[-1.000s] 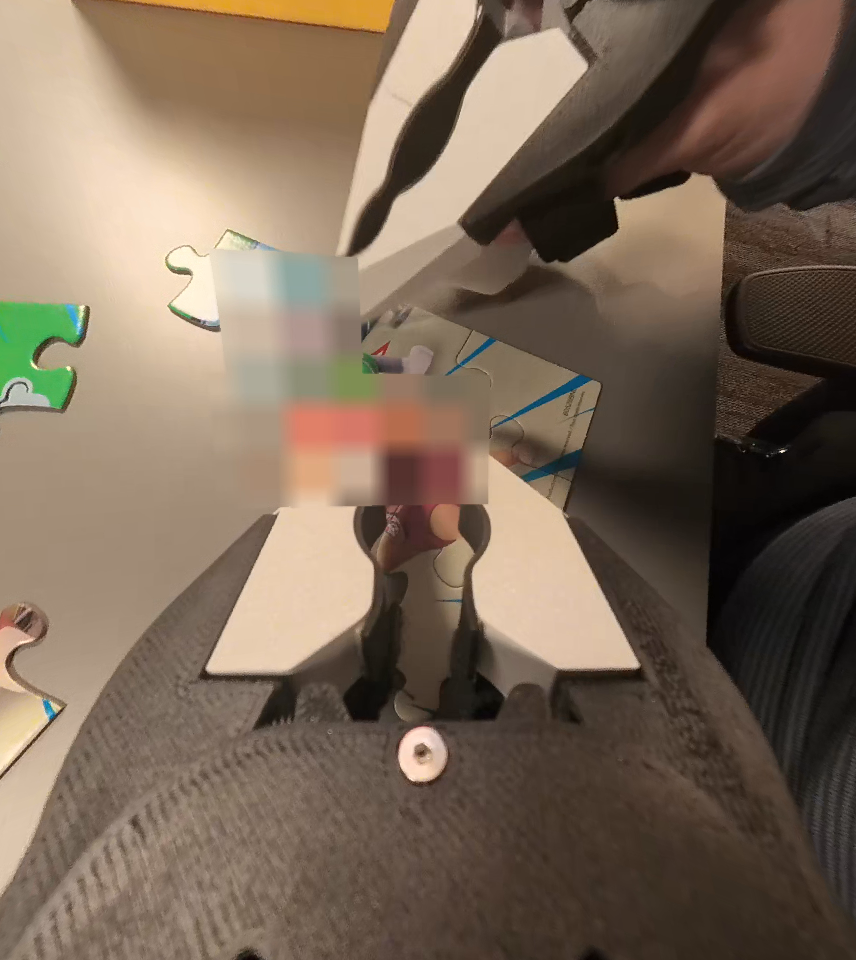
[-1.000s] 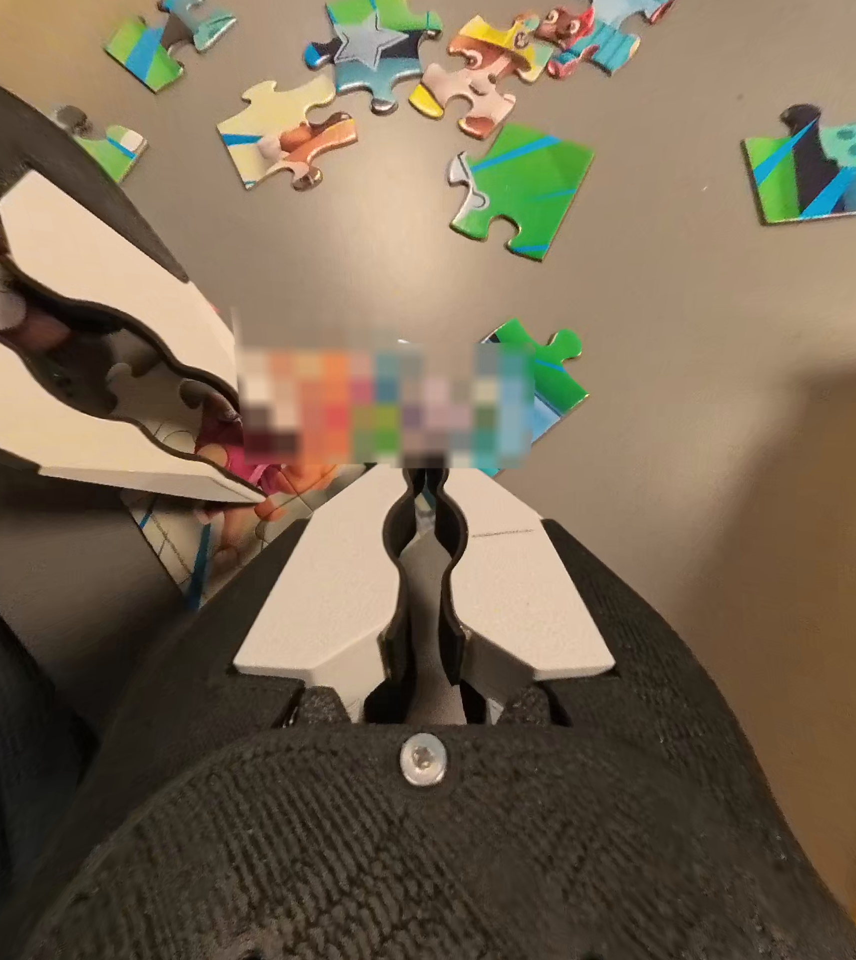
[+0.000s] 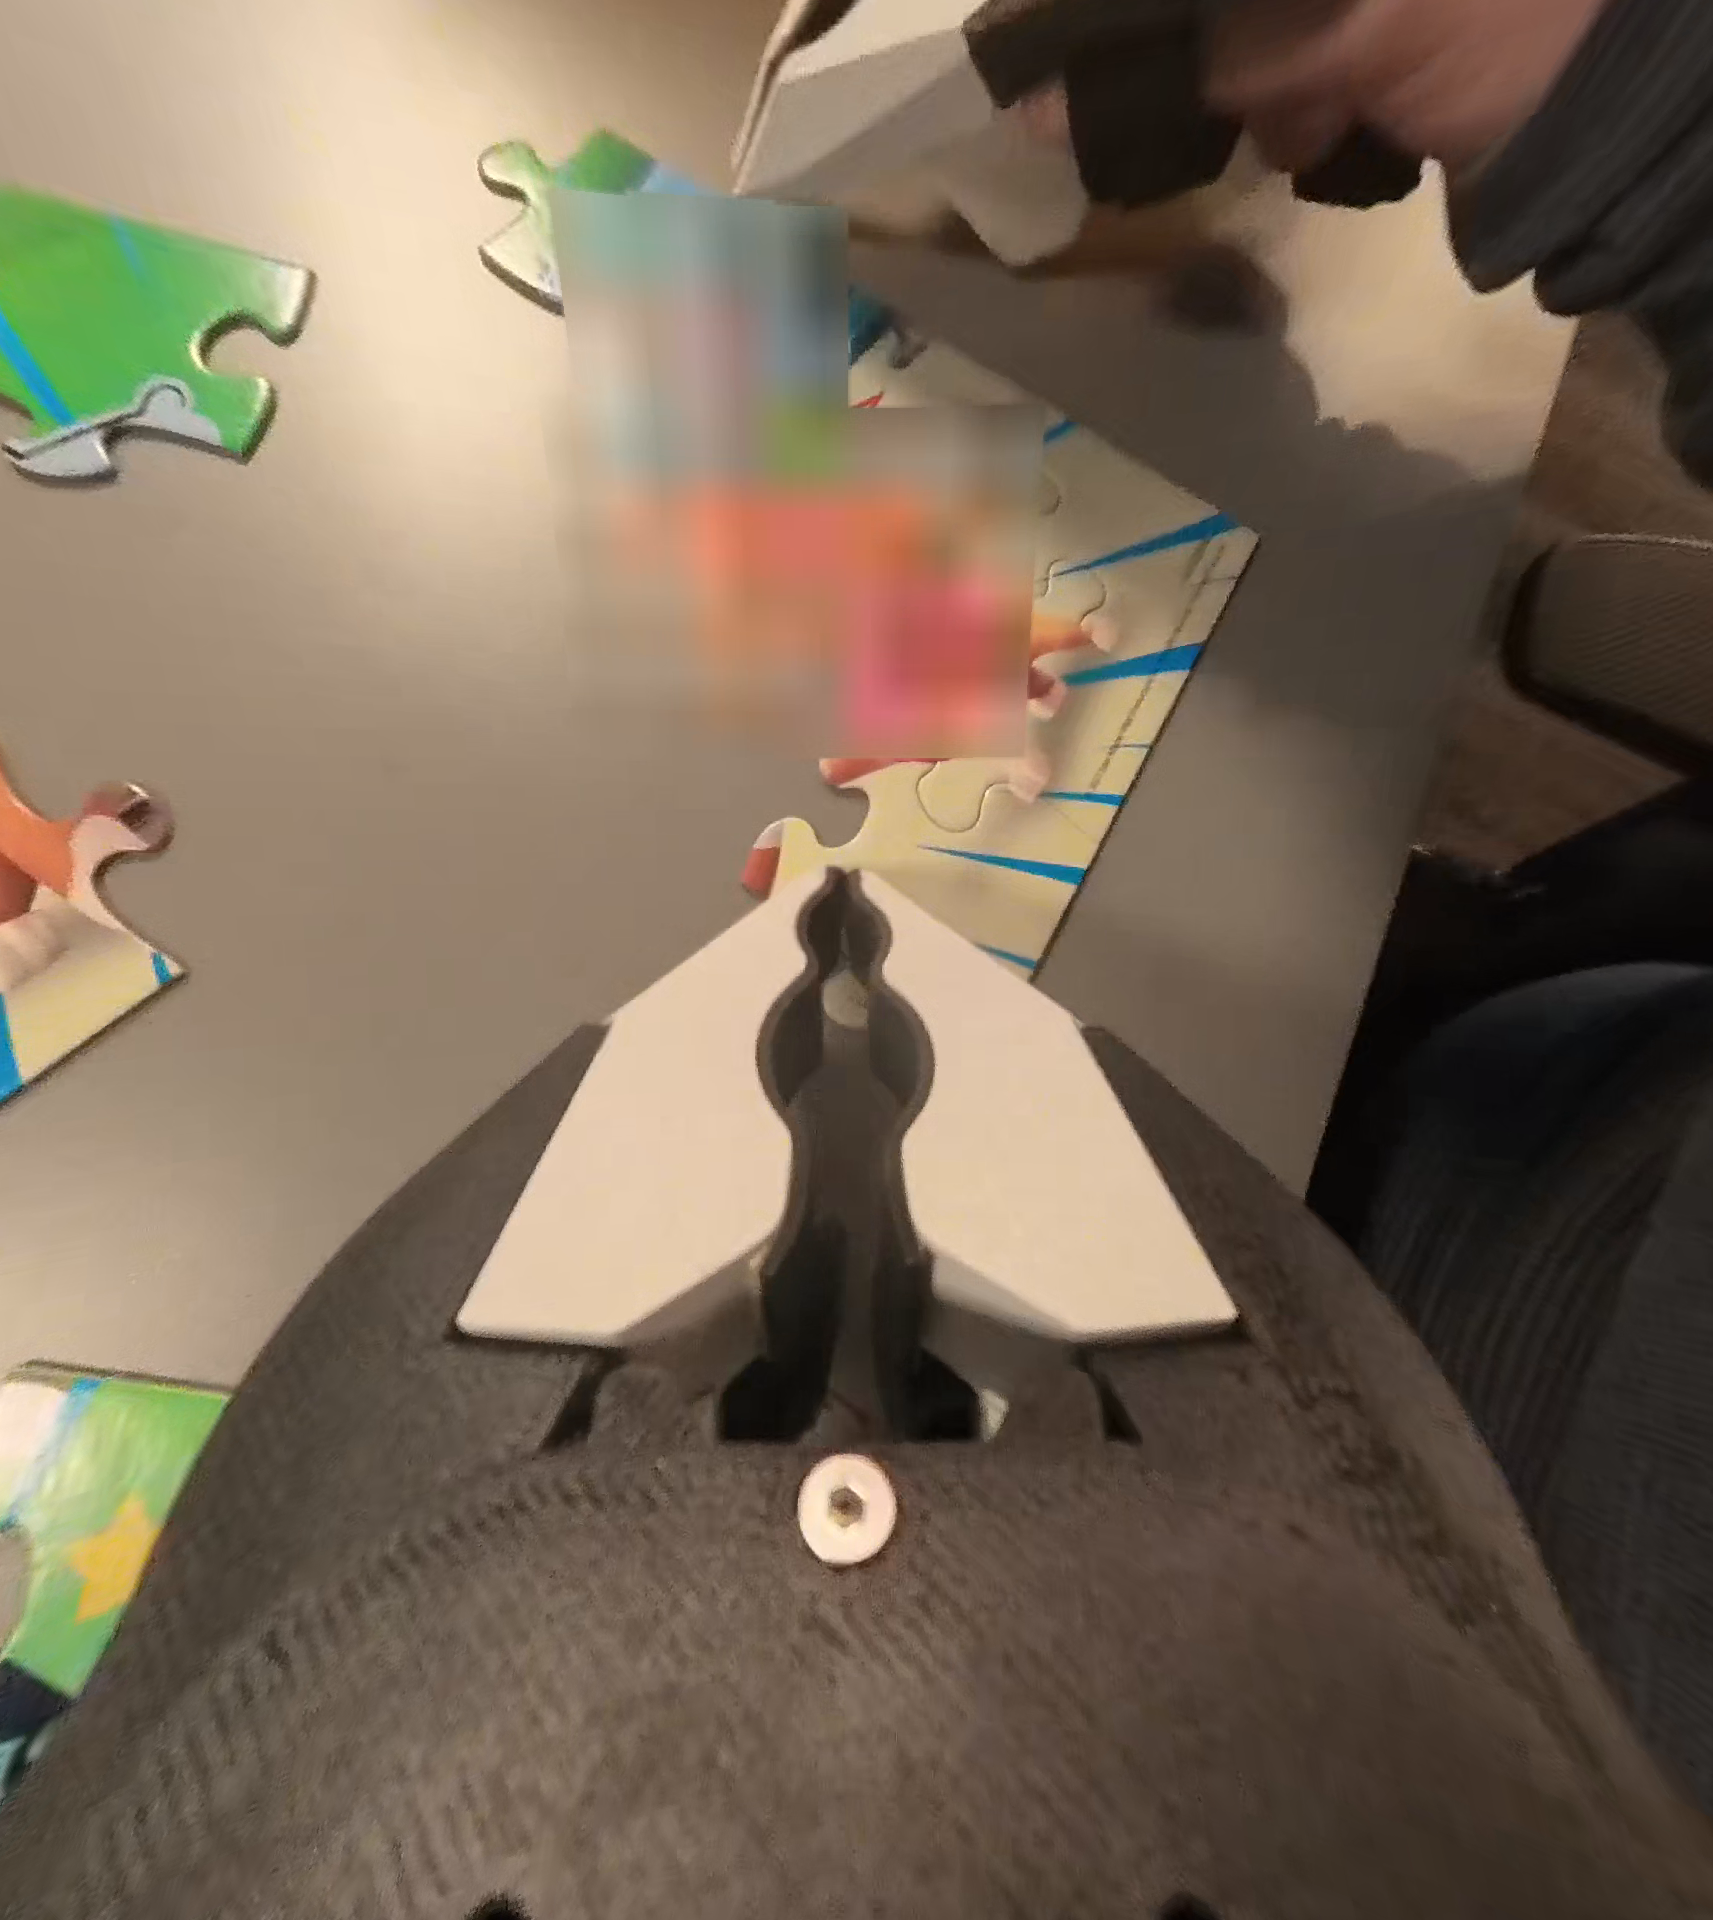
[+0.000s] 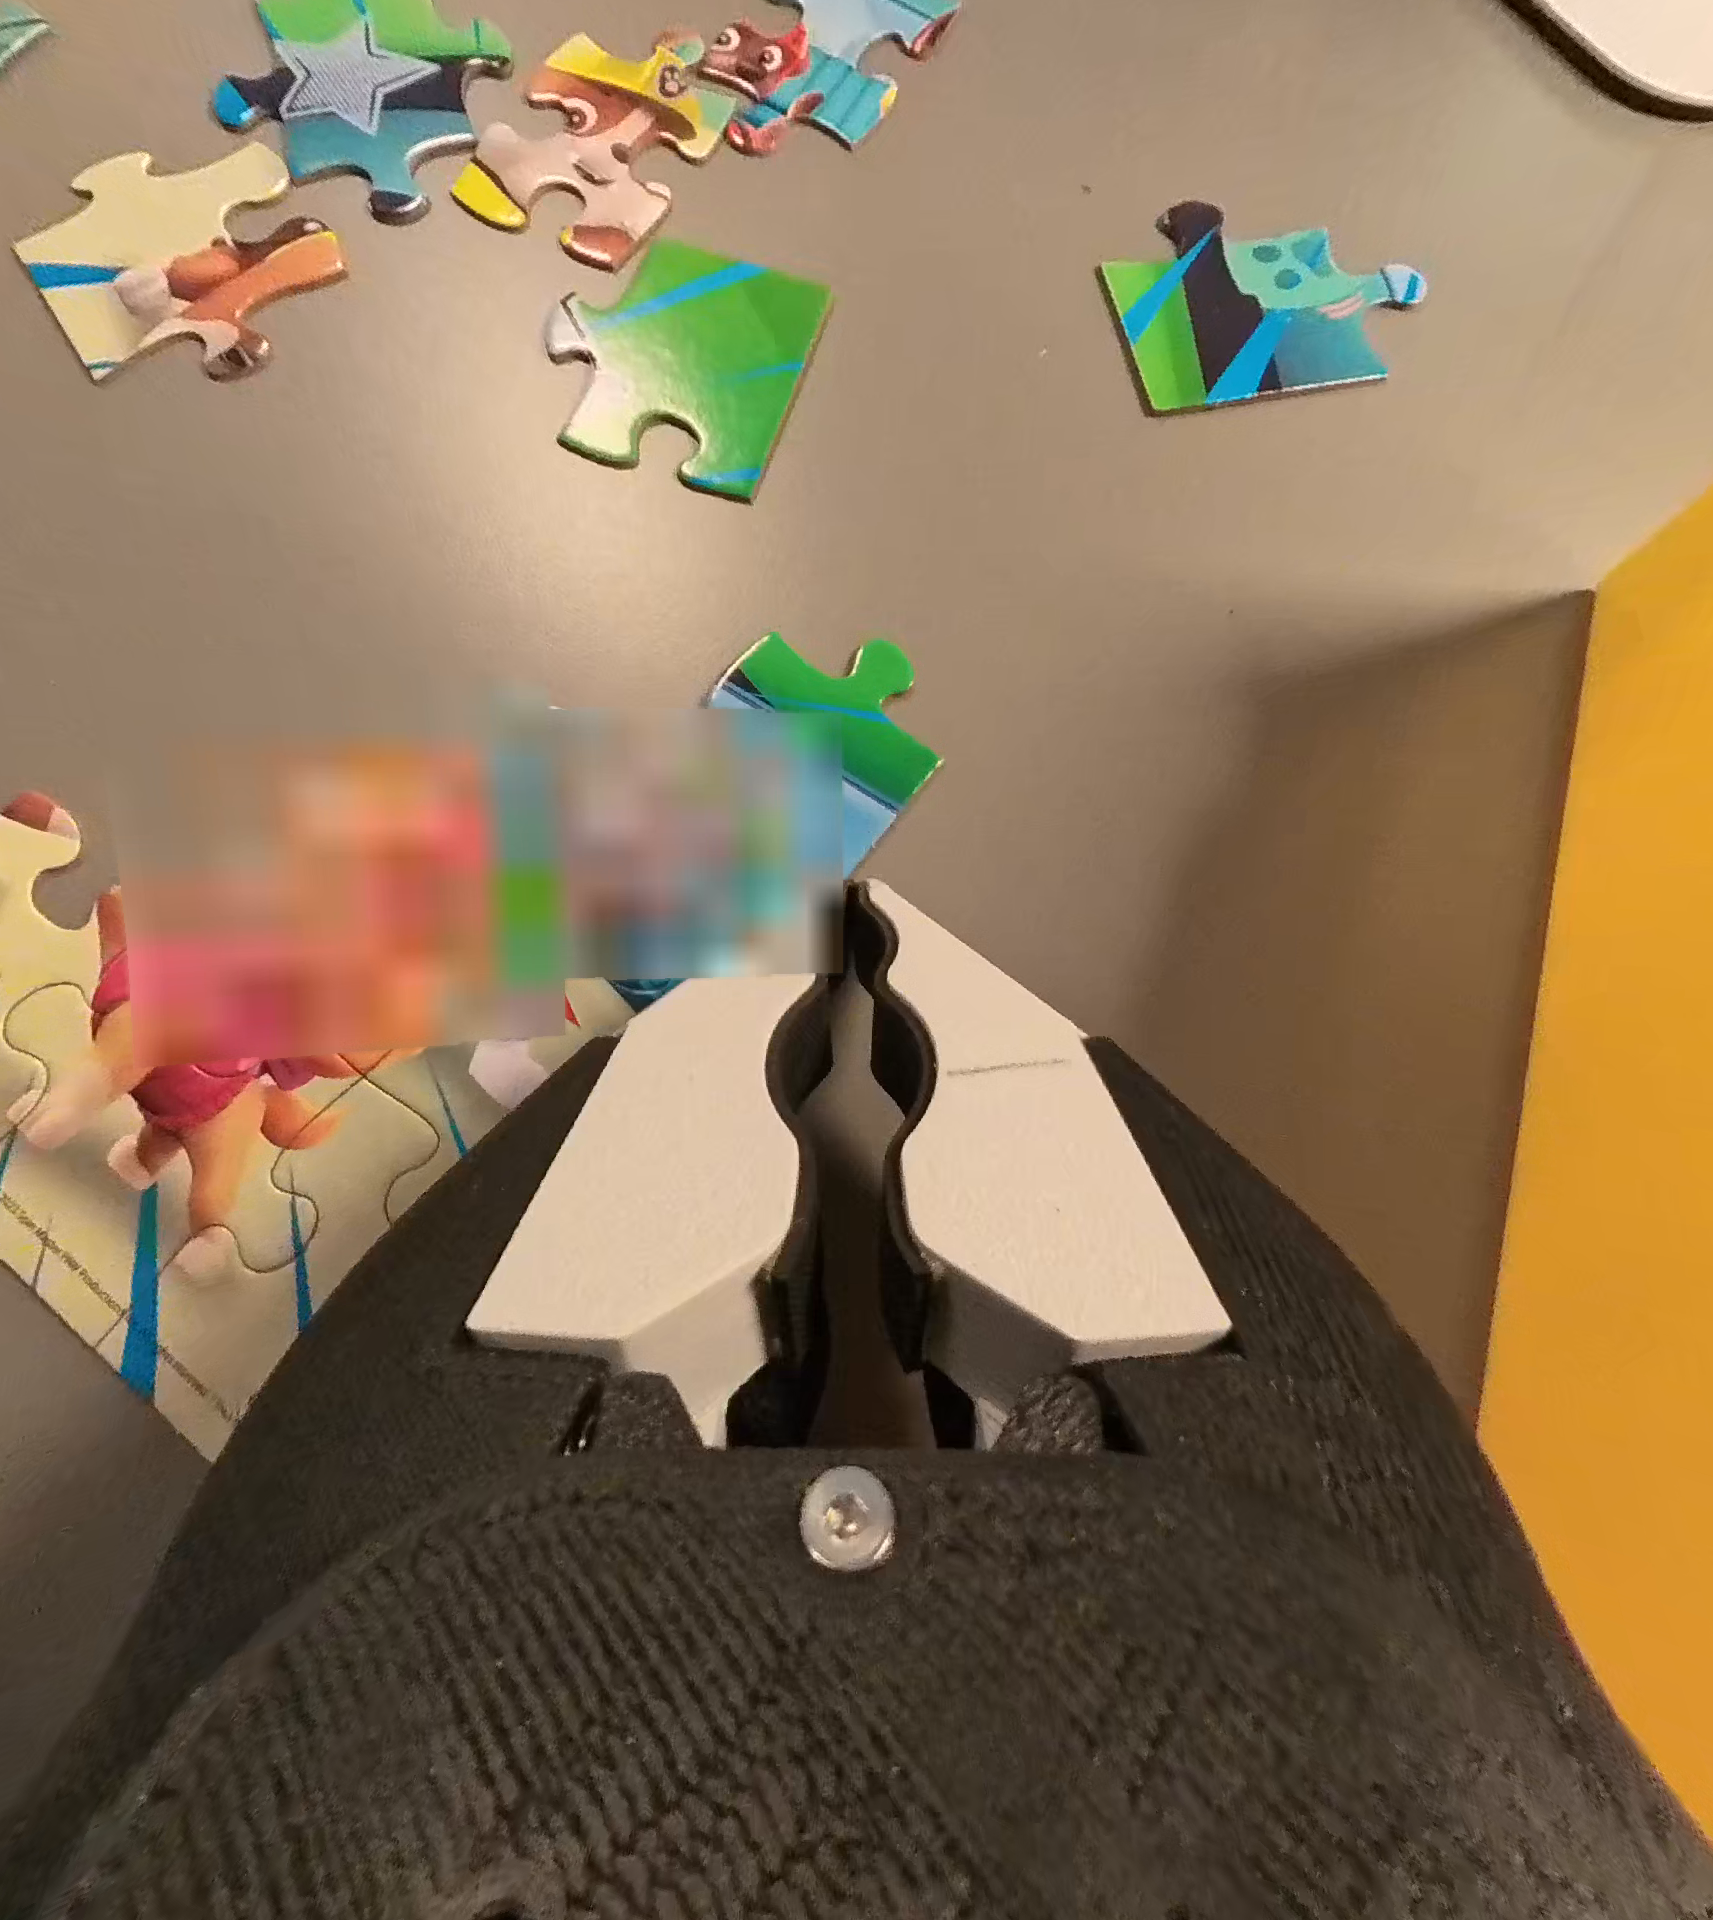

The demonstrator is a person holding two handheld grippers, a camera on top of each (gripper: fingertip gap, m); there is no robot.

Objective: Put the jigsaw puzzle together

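Left gripper [image 3: 844, 883] is clenched on nothing, tips over the near edge of the joined puzzle section [image 3: 1091, 790]. Right gripper [image 4: 857, 899] is likewise clenched bare, beside that section's far end; loose puzzle pieces [image 4: 696, 364] lie beyond on the table [image 4: 1039, 582].

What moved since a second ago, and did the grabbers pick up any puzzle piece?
The left gripper pulled back off the joined puzzle section; its fingers, apart over the picture before, now meet at that section's near edge with nothing between them. The right gripper is shut in both moments, gripping nothing. The loose green piece stayed put on the table.
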